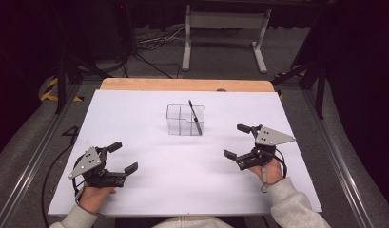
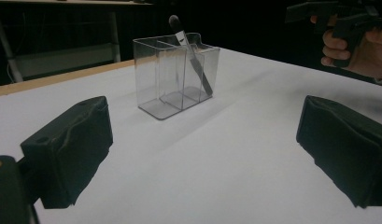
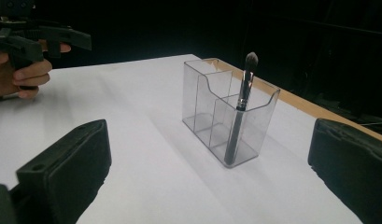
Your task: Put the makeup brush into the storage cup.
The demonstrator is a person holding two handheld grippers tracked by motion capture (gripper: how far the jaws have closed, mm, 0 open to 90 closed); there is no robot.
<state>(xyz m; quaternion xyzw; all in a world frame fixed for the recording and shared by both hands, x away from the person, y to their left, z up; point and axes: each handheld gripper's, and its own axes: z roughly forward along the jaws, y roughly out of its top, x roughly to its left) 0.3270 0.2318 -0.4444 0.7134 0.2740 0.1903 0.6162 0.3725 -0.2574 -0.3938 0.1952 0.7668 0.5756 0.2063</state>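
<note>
A clear plastic organiser (image 1: 185, 119) (image 2: 175, 77) (image 3: 226, 109) with several compartments stands upright near the middle of the white table. A dark makeup brush (image 1: 195, 116) (image 2: 191, 58) (image 3: 238, 109) leans in its right-hand compartment, bristles up. My left gripper (image 1: 122, 156) (image 2: 202, 154) rests at the table's near left, open and holding nothing. My right gripper (image 1: 238, 141) (image 3: 207, 172) sits at the near right, open too, with nothing between its jaws. Both point toward the organiser from some distance away.
The white sheet (image 1: 144, 142) covers the table, with a strip of wood (image 1: 182, 84) bare along the far edge. Beyond it stand a white metal frame (image 1: 225, 28) and cables (image 1: 149, 42) on the floor. Dark stands flank the table.
</note>
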